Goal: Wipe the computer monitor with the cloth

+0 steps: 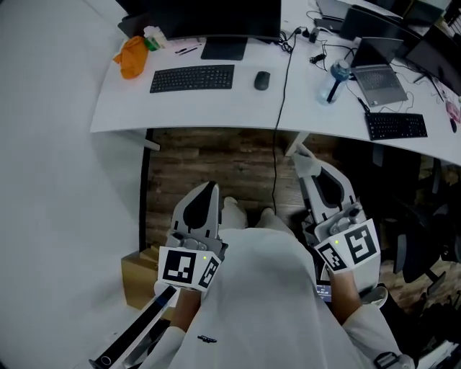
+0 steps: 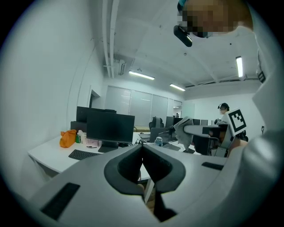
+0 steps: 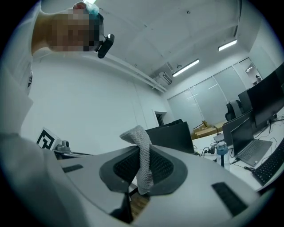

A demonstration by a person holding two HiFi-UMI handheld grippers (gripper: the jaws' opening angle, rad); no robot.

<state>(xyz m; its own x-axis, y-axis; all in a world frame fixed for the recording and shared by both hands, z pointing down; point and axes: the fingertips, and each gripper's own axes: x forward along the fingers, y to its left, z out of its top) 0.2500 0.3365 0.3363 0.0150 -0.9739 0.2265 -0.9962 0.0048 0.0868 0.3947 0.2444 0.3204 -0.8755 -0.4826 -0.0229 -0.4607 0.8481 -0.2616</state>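
The dark computer monitor (image 1: 216, 18) stands at the back of the white desk (image 1: 302, 115), far ahead of both grippers. It also shows as the monitor (image 2: 110, 126) in the left gripper view and the monitor (image 3: 171, 137) in the right gripper view. My right gripper (image 1: 311, 169) is held low near my body, shut on a pale grey knitted cloth (image 3: 143, 159) that sticks up past its jaws (image 1: 302, 155). My left gripper (image 1: 211, 189) hangs beside it, jaws shut with nothing between them (image 2: 142, 148).
On the desk lie a black keyboard (image 1: 192, 78), a mouse (image 1: 261, 80), an orange bag (image 1: 132, 56), a laptop (image 1: 378, 76), a bottle (image 1: 337, 76) and a second keyboard (image 1: 396, 126). A cable (image 1: 277, 130) hangs off the desk edge. A cardboard box (image 1: 140, 277) sits on the floor at left.
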